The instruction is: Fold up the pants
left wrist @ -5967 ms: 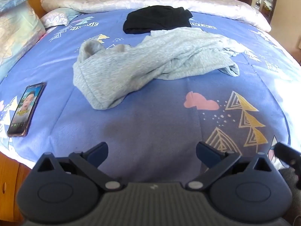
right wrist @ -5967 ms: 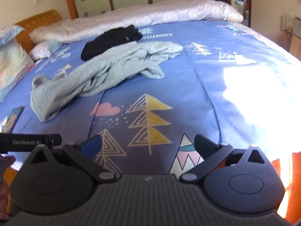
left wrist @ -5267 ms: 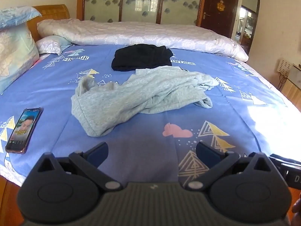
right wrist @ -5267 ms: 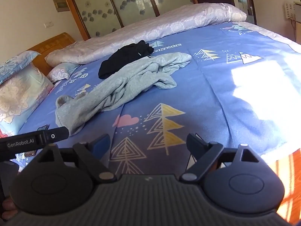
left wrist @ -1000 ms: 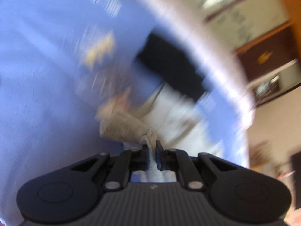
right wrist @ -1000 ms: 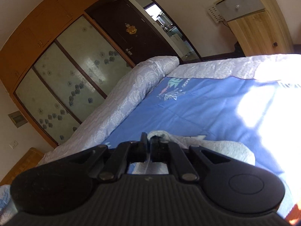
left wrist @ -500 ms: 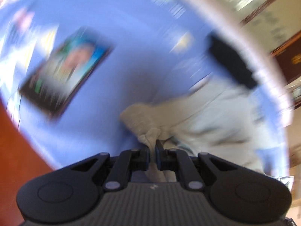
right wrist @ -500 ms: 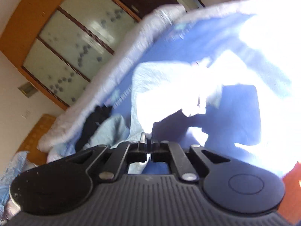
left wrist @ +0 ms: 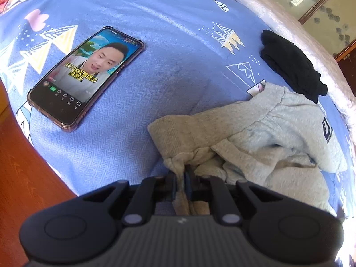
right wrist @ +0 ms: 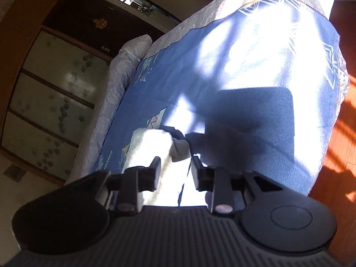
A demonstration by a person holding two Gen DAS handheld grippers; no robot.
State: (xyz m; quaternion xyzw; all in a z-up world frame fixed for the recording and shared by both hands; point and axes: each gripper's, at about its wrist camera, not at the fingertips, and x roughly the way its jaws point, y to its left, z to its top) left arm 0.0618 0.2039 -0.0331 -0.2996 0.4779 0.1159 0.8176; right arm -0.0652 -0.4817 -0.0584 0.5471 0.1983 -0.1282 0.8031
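The jaws of the left gripper (left wrist: 180, 179) are pinched tight on a bunched edge of the grey pants (left wrist: 262, 138), and the jaws of the right gripper (right wrist: 174, 170) have just been opening, with the other end of the pants (right wrist: 153, 146) lying loose between them. The pants lie crumpled on the blue bedspread (left wrist: 169, 62). A phone (left wrist: 85, 75) lies off to the left, and a black garment (left wrist: 291, 63) touches the pants' far edge.

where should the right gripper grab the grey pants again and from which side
A judgement: take the pants at the flat end lying between the open fingers of the right gripper, coming straight down along that edge. Its jaws have just been opening and the cloth lies loose there. The left gripper is shut on the ribbed end.
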